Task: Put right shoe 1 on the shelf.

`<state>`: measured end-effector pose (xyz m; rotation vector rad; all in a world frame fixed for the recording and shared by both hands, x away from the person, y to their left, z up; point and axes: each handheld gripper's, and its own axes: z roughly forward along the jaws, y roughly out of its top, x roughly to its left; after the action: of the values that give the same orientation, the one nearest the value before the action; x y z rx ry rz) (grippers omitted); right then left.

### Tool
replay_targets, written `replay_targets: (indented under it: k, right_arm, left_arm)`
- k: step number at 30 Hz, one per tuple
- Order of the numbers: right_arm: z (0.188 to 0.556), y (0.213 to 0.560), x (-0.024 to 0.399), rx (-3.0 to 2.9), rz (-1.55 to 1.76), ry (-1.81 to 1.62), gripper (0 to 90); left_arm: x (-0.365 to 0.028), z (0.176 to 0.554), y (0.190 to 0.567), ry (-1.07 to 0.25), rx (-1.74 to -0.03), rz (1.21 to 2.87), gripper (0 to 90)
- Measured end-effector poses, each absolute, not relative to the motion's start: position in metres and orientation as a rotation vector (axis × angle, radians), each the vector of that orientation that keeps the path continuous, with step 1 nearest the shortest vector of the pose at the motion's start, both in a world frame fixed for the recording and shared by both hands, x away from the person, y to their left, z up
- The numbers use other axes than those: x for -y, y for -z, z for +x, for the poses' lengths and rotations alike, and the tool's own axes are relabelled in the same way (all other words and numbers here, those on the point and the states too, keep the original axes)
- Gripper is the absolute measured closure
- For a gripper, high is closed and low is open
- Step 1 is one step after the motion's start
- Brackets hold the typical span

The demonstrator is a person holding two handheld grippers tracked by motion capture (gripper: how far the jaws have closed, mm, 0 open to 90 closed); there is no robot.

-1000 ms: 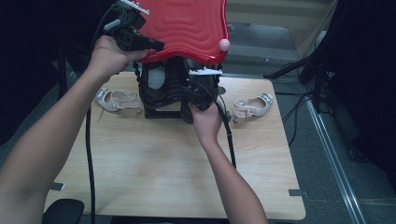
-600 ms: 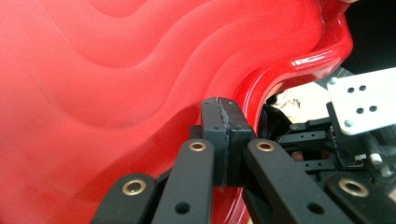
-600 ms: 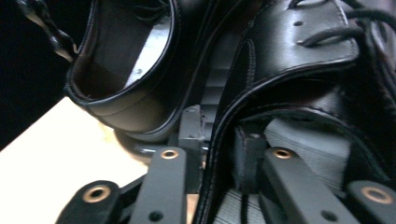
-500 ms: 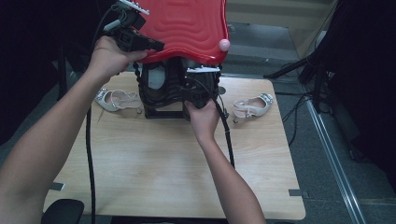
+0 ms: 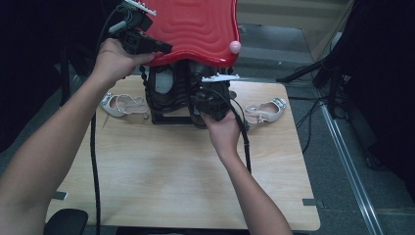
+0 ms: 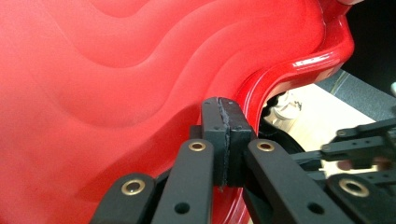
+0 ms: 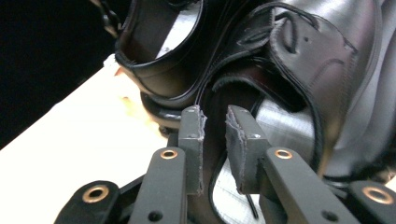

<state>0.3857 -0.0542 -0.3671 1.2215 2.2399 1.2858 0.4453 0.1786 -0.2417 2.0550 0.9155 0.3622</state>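
Since a second ago: my right gripper [image 5: 209,100] shifts slightly at the black shoes [image 7: 261,60], jaws just closing, a dark shoe edge between the parted pads, not pressed. Left to right: white sandal [image 5: 119,104] on the table [image 5: 171,176]; my left gripper [image 5: 142,41], raised, jaws closed at the rim of the red lid [image 5: 195,29]; black shoes under that lid; second white sandal [image 5: 264,110], well apart.

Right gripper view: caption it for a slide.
Hand-held gripper with jaws slightly apart at the rim of a black leather shoe inside the box.
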Motion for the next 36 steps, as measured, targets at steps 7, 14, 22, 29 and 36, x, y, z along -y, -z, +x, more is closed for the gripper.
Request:
replay_targets:
  k: [7, 14, 22, 29, 36]
  right_arm:
    - [0.371, 0.368, 0.07, -2.243, 1.207, -1.296, 75.8]
    - [0.357, 0.373, 0.077, -2.274, 1.2, -1.377, 75.6]
    - [0.336, 0.391, 0.084, -2.407, 1.123, -1.307, 90.0]
    - [0.348, 0.415, 0.082, -2.423, 1.162, -1.243, 90.0]
    - [0.353, 0.415, 0.067, -2.398, 1.171, -1.298, 90.0]
  left_arm:
    - [-0.178, 0.446, 0.242, -0.36, -0.918, 2.052, 90.0]
    - [-0.178, 0.445, 0.242, -0.362, -0.92, 2.048, 90.0]
    - [-0.178, 0.445, 0.242, -0.364, -0.922, 2.044, 90.0]
    - [-0.179, 0.445, 0.243, -0.368, -0.914, 2.045, 90.0]
    - [-0.178, 0.444, 0.243, -0.369, -0.913, 2.046, 90.0]
